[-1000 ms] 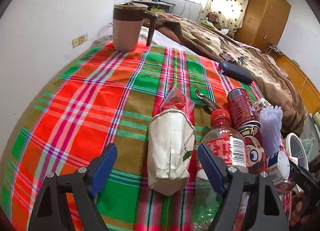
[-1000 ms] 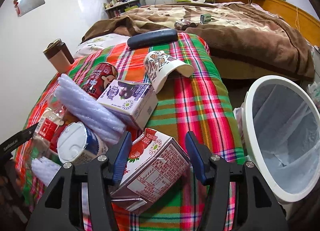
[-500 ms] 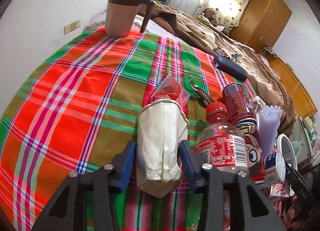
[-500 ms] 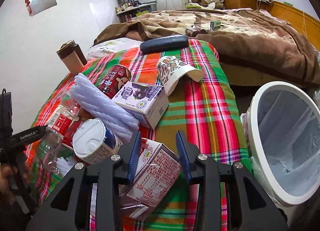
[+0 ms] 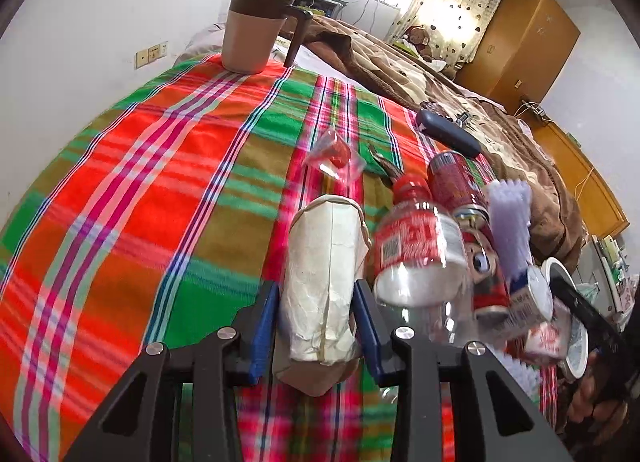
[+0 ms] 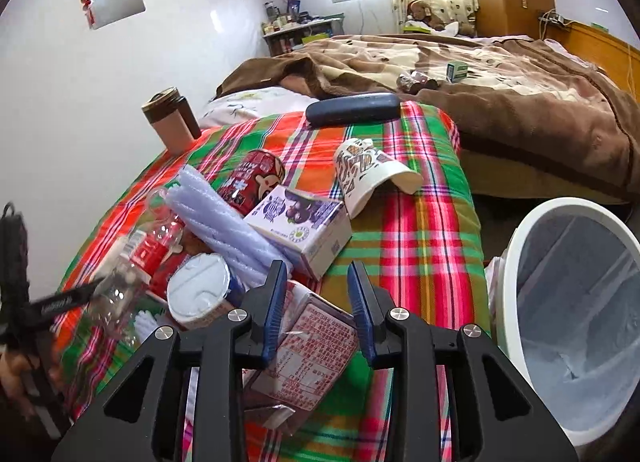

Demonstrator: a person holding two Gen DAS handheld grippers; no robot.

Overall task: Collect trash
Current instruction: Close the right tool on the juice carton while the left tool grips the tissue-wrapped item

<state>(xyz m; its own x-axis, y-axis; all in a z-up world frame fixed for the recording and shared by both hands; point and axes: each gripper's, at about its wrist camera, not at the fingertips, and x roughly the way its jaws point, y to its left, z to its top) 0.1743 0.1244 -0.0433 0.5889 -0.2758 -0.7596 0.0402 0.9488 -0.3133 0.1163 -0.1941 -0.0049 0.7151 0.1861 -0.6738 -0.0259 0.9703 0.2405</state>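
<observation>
Now the left gripper point(image 5: 316, 304) has just closed on the paper bag point(image 5: 322, 282), bottle point(image 5: 416, 254) beside it; the right gripper point(image 6: 318, 296) clamps the red carton point(image 6: 310, 354), bin point(image 6: 516, 282) to its right

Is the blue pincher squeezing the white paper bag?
Touching. In the left wrist view, the left gripper has both blue pads pressed against the sides of the white paper bag, with no gap either side.

White walls point(image 6: 80, 110), a bright curtained window point(image 5: 452, 2), wooden wardrobe point(image 5: 524, 42), brown-blanketed bed point(image 6: 500, 86).
</observation>
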